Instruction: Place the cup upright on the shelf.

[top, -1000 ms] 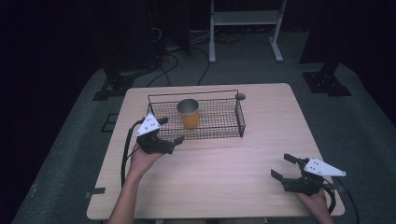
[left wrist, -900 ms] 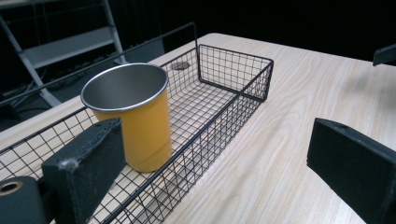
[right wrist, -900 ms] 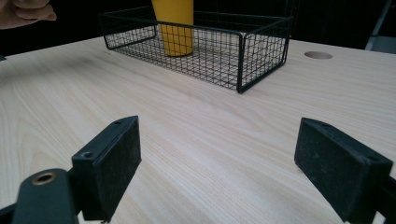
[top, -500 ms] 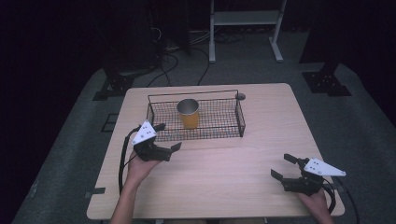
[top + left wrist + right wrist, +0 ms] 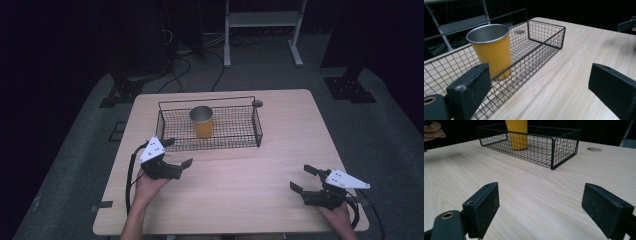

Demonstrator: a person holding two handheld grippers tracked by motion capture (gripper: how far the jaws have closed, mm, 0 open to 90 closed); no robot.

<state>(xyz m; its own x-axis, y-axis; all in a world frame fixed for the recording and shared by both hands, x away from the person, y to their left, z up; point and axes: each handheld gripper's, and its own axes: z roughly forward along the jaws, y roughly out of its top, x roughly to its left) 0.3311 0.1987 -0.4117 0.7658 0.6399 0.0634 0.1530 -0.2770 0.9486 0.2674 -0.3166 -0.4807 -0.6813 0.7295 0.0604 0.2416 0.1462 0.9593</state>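
High view overhead; gripper views share basket (image 5: 544, 42).

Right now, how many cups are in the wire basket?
1. A yellow metal cup with a silver rim stands upright inside the black wire basket, left of its middle in the high view. The mesh is see-through, so nothing else seems hidden there.

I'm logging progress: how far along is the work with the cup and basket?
The yellow cup already stands upright inside the wire basket. The left gripper is open beside the basket's near wall, and the right gripper is open over bare table. Neither holds anything.
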